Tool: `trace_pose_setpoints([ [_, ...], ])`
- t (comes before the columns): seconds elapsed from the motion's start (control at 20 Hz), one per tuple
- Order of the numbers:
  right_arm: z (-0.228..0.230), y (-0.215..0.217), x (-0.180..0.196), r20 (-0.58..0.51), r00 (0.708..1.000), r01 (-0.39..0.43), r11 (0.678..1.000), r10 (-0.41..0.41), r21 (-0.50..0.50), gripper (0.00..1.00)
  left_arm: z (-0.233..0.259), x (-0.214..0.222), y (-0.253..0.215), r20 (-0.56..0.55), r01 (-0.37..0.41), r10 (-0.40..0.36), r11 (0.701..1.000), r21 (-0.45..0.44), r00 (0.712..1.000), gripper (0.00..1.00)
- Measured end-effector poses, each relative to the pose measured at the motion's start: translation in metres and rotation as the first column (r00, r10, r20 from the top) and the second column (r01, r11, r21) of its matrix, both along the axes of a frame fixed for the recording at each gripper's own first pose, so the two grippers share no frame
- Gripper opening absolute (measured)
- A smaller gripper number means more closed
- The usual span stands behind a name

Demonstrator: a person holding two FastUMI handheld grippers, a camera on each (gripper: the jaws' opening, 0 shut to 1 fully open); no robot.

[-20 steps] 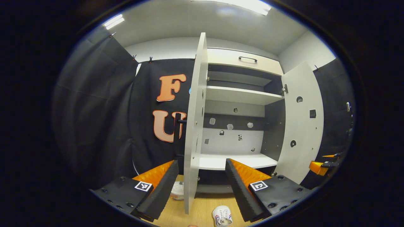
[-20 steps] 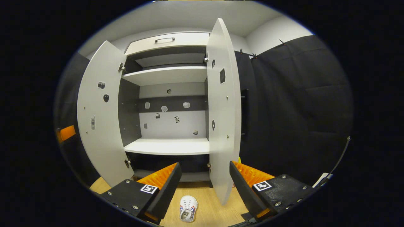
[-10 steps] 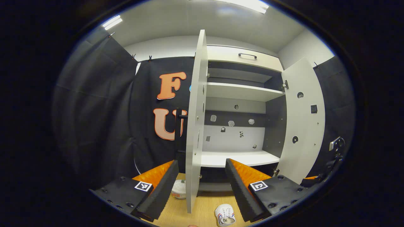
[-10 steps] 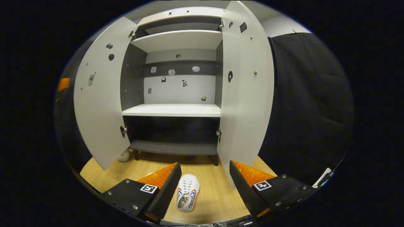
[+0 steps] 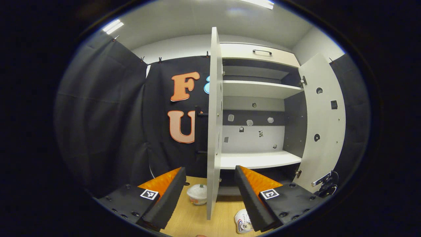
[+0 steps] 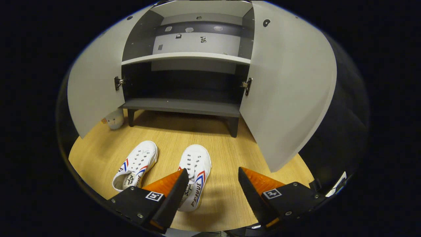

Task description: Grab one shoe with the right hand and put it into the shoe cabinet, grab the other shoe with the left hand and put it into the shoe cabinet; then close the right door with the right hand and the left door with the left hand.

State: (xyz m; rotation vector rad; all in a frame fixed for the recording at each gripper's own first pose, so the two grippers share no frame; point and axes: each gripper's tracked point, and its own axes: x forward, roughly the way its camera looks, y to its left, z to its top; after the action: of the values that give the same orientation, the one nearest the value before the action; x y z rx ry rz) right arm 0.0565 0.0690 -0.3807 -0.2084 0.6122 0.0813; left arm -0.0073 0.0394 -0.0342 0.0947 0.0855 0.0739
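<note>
Two white shoes with red and blue stripes lie on the wooden floor in the right gripper view: the left shoe [image 6: 135, 164] and the right shoe [image 6: 194, 171], toes toward the shoe cabinet [image 6: 184, 105]. My right gripper [image 6: 212, 184] hangs open above the right shoe, tilted down, its left finger overlapping the shoe's heel. Both cabinet doors stand open: left door [image 6: 95, 85], right door [image 6: 289, 89]. In the left gripper view my left gripper [image 5: 210, 184] is open, held level, straddling the edge of the left door [image 5: 214, 131]; one shoe [image 5: 242, 221] peeks beside its right finger.
A small round white object [image 6: 114, 119] sits on the floor by the cabinet's left leg, seen too in the left gripper view as a white object [image 5: 197, 194]. The white middle shelf [image 5: 260, 159] and dark bottom shelf [image 6: 181, 106] hold nothing. Black cloth surrounds the booth.
The right gripper has tilted down and come lower toward the floor, bringing both shoes into its view. The left gripper has shifted slightly left; both stay open.
</note>
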Motion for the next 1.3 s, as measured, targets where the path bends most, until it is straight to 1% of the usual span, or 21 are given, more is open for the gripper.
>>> trace_pose_setpoints([
  [0.2,-0.035,0.0,0.003,-0.074,0.997,0.026,0.999,-0.024,0.027,0.92,-0.008,-0.004,0.009,-0.021,-0.024,0.024,1.0,-0.004,1.0,0.97],
  [0.35,-0.049,-0.001,0.011,-0.103,0.994,0.045,0.998,-0.041,0.044,0.92,-0.015,-0.006,0.015,-0.038,-0.041,0.041,0.999,0.002,0.998,0.96],
  [0.5,-0.063,-0.003,0.017,-0.138,0.988,0.074,0.995,-0.064,0.068,0.89,-0.018,-0.006,0.018,-0.047,-0.049,0.05,0.999,0.007,0.998,0.97],
  [0.65,-0.081,-0.002,0.015,-0.191,0.978,0.101,0.99,-0.082,0.096,0.83,-0.019,-0.005,0.017,-0.049,-0.049,0.05,0.999,0.016,0.998,0.99],
  [0.8,-0.094,0.001,0.01,-0.237,0.967,0.123,0.983,-0.088,0.137,0.76,-0.021,-0.005,0.015,-0.054,-0.046,0.047,0.999,0.028,0.997,0.94],
  [0.85,-0.094,0.004,0.012,-0.241,0.967,0.127,0.979,-0.086,0.161,0.71,-0.023,-0.004,0.014,-0.058,-0.044,0.046,0.999,0.031,0.997,0.97],
  [0.9,-0.095,0.009,0.012,-0.253,0.964,0.127,0.976,-0.079,0.179,0.62,-0.024,-0.004,0.012,-0.063,-0.041,0.043,0.999,0.032,0.997,0.99],
  [0.95,-0.095,0.013,0.01,-0.263,0.962,0.123,0.974,-0.07,0.19,0.52,-0.026,-0.004,0.011,-0.069,-0.037,0.039,0.999,0.032,0.997,0.96],
  [1.0,-0.095,0.011,0.013,-0.254,0.964,0.123,0.978,-0.077,0.17,0.37,-0.029,-0.003,0.009,-0.073,-0.034,0.036,0.999,0.03,0.997,0.99],
  [1.05,-0.095,0.01,0.013,-0.257,0.963,0.121,0.981,-0.08,0.148,0.27,-0.03,-0.003,0.007,-0.077,-0.031,0.034,0.999,0.028,0.996,0.99],
  [1.1,-0.091,0.007,0.015,-0.24,0.966,0.134,0.981,-0.098,0.138,0.22,-0.03,-0.003,0.006,-0.078,-0.028,0.03,0.999,0.027,0.997,0.97],
  [1.15,-0.086,0.004,0.018,-0.233,0.965,0.153,0.979,-0.118,0.138,0.11,-0.03,-0.002,0.005,-0.078,-0.024,0.026,0.999,0.029,0.997,0.97],
  [1.2,-0.081,0.001,0.017,-0.245,0.961,0.168,0.975,-0.129,0.143,0.04,-0.031,-0.002,0.003,-0.078,-0.019,0.022,0.999,0.033,0.997,0.97],
  [1.25,-0.077,0.001,0.015,-0.251,0.958,0.178,0.973,-0.137,0.15,0.0,-0.031,-0.001,0.0,-0.076,-0.014,0.017,0.999,0.036,0.997,0.97],
  [1.3,-0.069,0.001,0.015,-0.242,0.961,0.177,0.973,-0.137,0.151,0.0,-0.031,-0.001,-0.002,-0.074,-0.007,0.01,0.999,0.035,0.997,0.97],
])
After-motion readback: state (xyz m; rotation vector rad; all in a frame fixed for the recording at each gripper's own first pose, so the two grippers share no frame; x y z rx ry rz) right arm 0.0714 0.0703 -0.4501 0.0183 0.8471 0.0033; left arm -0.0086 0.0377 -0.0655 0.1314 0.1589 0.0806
